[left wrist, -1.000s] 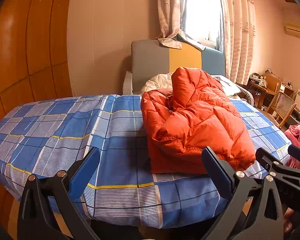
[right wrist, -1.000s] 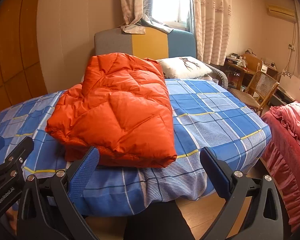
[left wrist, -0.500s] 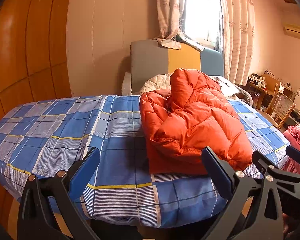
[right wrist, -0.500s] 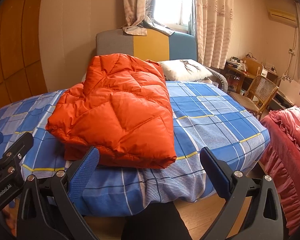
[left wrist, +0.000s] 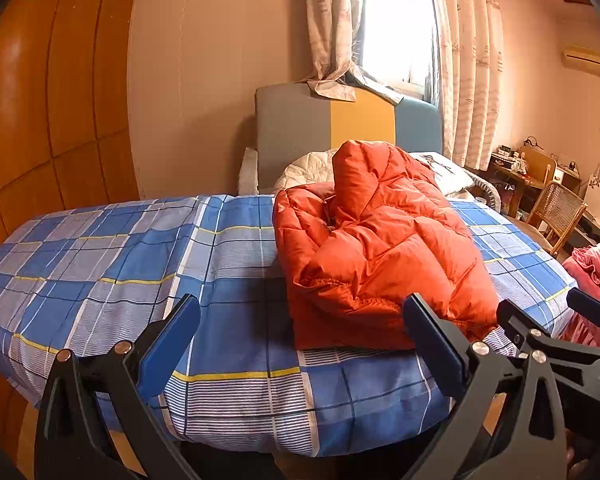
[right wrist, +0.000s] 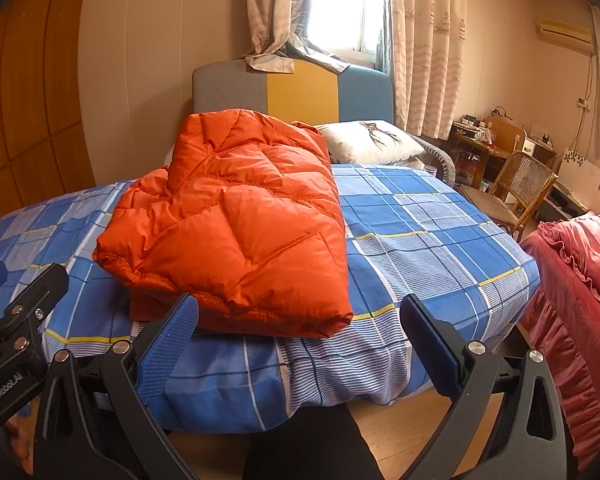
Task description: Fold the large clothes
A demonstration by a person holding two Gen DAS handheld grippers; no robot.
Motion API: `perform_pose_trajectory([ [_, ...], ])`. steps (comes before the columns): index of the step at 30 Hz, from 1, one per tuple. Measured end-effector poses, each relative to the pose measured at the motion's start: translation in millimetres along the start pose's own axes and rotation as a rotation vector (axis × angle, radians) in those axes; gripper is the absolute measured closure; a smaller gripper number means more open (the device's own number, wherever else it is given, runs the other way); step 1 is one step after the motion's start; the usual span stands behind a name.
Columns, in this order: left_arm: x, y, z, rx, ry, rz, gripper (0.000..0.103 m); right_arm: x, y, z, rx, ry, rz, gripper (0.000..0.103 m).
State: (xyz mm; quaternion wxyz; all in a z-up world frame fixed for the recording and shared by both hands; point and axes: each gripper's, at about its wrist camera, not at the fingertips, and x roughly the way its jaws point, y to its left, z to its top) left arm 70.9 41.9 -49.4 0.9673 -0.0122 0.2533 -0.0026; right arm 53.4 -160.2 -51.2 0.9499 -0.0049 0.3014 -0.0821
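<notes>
Both grippers have eased back slightly; fingers spread, empty, before the folded orange jacket (right wrist: 236,224).

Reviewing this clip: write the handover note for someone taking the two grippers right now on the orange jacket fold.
Left gripper: open, empty, hanging off the near edge of the bed.
Right gripper: open, empty, also off the near edge, just short of the jacket hem.
Orange puffer jacket: lies on the blue plaid bedspread as a folded bundle, hem toward you, a pillow behind it.
Done: the jacket appears folded into a compact stack.
Left: the far end stands bunched up; probably flatten it, or stop here.
</notes>
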Motion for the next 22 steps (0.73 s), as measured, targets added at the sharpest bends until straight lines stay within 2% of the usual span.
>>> perform_pose_trajectory([
  [11, -2, -2, -3, 0.014, -0.013, 0.0, 0.002, 6, 1, -2, 0.002, 0.024, 0.005, 0.003],
  [15, 7, 2, -3, -0.009, 0.031, -0.004, 0.002, 10, -1, -4, 0.015, 0.043, 0.01, 0.003],
  [22, 14, 3, -6, -0.015, 0.055, 0.017, 0.002, 12, -1, -4, 0.026, 0.038, 0.009, 0.003],
])
